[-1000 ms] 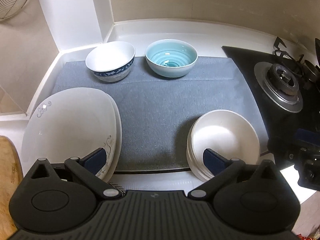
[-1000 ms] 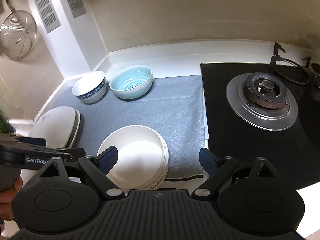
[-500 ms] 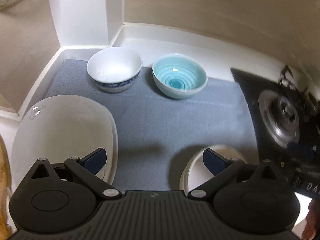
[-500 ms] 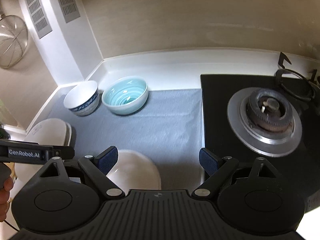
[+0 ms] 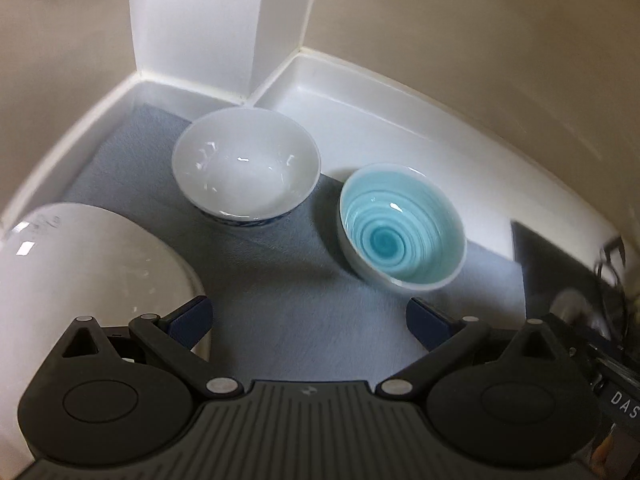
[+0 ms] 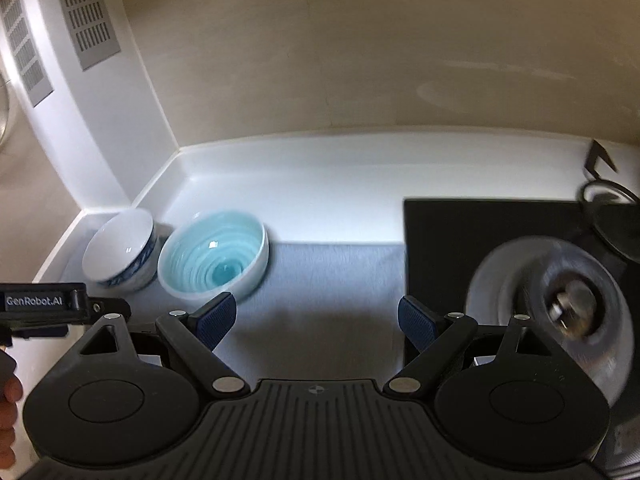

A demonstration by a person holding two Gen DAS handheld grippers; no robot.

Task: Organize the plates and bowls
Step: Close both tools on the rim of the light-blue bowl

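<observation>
**Both tongs wide open and empty over the grey mat**

I find the left gripper (image 5: 308, 316) hovering above the grey mat (image 5: 280, 300) with its jaws spread wide; nothing sits between the blue pads, and I see no contact with any dish. The right gripper (image 6: 316, 316) is in the same condition: jaws fully apart, holding nothing, mat visible in the gap.

From the left wrist camera, I note a white bowl (image 5: 246, 164) with a blue band near its base, upright, at the far left of the mat, close to the corner of the white countertop (image 5: 360, 96). A light blue bowl (image 5: 402, 228) with a ringed interior stands upright to its right, slightly nearer to me; whether the two touch I cannot tell. At the near left, a large white plate (image 5: 88, 264) rests on the mat, with the left gripper's left pad just over its edge. Whether more plates lie under it I cannot tell.

From the right wrist camera, I see the light blue bowl (image 6: 214, 258) beyond the left pad, the white bowl (image 6: 120, 250) beside it on the left. The black stove (image 6: 480, 240) with its burner (image 6: 568, 308), blurred, occupies the right. The left gripper's body shows at the left edge.
</observation>
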